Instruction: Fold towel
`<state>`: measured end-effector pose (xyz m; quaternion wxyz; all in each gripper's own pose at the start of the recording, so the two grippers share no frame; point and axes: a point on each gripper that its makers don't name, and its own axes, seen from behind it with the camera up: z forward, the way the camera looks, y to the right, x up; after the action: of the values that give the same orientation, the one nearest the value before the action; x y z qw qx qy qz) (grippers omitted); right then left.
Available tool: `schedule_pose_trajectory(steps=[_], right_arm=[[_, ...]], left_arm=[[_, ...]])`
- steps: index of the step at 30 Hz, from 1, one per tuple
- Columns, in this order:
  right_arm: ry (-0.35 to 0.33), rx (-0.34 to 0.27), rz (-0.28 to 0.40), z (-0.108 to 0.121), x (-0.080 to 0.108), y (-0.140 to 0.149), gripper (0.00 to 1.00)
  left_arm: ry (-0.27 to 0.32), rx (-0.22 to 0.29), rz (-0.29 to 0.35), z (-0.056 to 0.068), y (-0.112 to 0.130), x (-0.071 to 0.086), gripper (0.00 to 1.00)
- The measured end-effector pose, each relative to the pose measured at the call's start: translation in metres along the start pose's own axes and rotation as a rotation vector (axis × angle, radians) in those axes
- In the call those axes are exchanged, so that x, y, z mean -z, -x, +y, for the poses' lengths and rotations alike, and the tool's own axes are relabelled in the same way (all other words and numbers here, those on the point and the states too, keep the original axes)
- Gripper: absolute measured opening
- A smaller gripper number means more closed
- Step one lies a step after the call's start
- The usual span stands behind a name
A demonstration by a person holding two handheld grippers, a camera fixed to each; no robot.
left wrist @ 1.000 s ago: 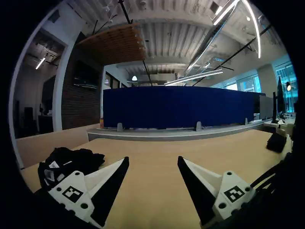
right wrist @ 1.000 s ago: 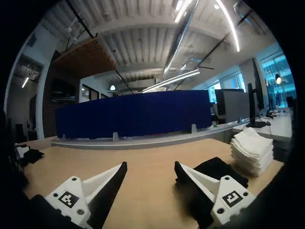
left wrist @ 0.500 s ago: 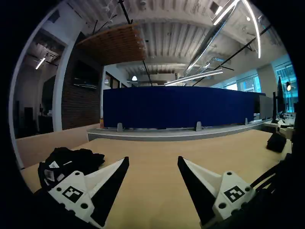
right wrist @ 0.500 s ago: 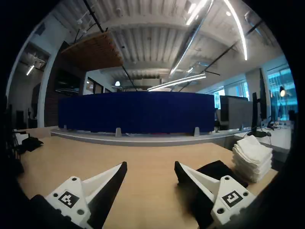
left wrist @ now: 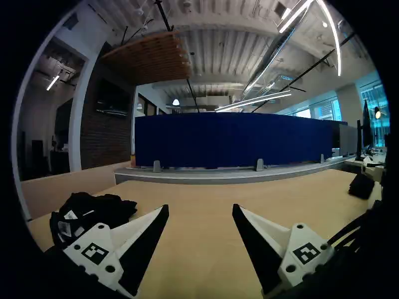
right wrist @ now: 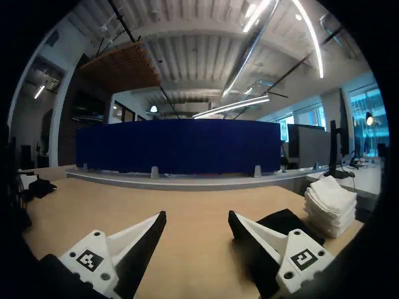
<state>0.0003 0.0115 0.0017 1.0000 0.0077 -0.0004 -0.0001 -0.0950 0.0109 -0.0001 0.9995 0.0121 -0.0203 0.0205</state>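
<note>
Beside the spread left tongs (left wrist: 200, 212) lies a crumpled black towel (left wrist: 92, 212); right tongs (right wrist: 197, 218) spread too

**Table layout, both views**

Left gripper view: the table (left wrist: 199, 197) runs ahead to a partition (left wrist: 229, 139) standing along its far edge. A cloth heap (left wrist: 92, 212) sits on the table at near left, just beside the left gripper's (left wrist: 199, 219) left finger. A second bundle (left wrist: 361, 185) lies at the far right.

Right gripper view: a folded towel stack (right wrist: 331, 205) sits at the table's right end. A loose cloth (right wrist: 284, 222) lies just left of it, behind the right gripper's (right wrist: 197, 222) right finger. A monitor (right wrist: 340, 144) stands on the desk beyond the stack.
</note>
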Motion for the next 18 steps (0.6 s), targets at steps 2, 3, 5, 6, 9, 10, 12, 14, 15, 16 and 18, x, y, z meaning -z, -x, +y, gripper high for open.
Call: schedule_pose_trajectory(steps=[2, 3, 5, 6, 9, 10, 12, 14, 15, 16, 18], right_arm=[[0.0, 0.0, 0.0, 0.0004, -0.0003, -0.0003, 0.99], [0.0, 0.0, 0.0, 0.0005, -0.0005, -0.0004, 1.0], [0.0, -0.001, 0.0, 0.0005, -0.0008, 0.0, 1.0], [0.0, -0.001, 0.0, 0.0005, -0.0009, 0.0002, 1.0], [0.0, -0.001, 0.0, 0.0008, -0.0006, 0.0001, 1.0], [0.0, -0.001, 0.0, 0.0007, -0.0006, 0.0, 1.0], [0.0, -0.001, 0.0, 0.0005, -0.0007, 0.0, 1.0], [0.0, -0.001, 0.0, 0.0004, -0.0008, -0.0001, 1.0], [0.0, -0.001, 0.0, 0.0003, -0.0009, -0.0001, 1.0], [0.0, -0.001, 0.0, 0.0004, -0.0009, -0.0001, 1.0], [0.0, -0.001, 0.0, 0.0005, -0.001, -0.0003, 1.0]], left_arm=[[0.0, 0.0, 0.0, -0.0002, 0.0, -0.0001, 0.94], [0.0, 0.0, 0.0, -0.0003, 0.0001, -0.0001, 0.94], [0.0, 0.0, 0.0, -0.0002, -0.0001, -0.0003, 0.94], [0.0, 0.0, 0.0, -0.0001, -0.0002, -0.0003, 0.94], [0.0, 0.0, 0.0, -0.0001, -0.0003, -0.0005, 0.94], [0.0, 0.0, 0.0, -0.0001, -0.0002, -0.0004, 0.94], [0.0, 0.0, 0.0, -0.0002, 0.0, -0.0003, 0.94], [0.0, 0.0, 0.0, -0.0002, 0.0003, 0.0, 0.94], [0.0, 0.0, 0.0, -0.0002, 0.0004, 0.0001, 0.94], [0.0, 0.0, 0.0, -0.0001, 0.0005, 0.0002, 0.94], [0.0, 0.0, 0.0, -0.0001, 0.0007, 0.0004, 0.94]])
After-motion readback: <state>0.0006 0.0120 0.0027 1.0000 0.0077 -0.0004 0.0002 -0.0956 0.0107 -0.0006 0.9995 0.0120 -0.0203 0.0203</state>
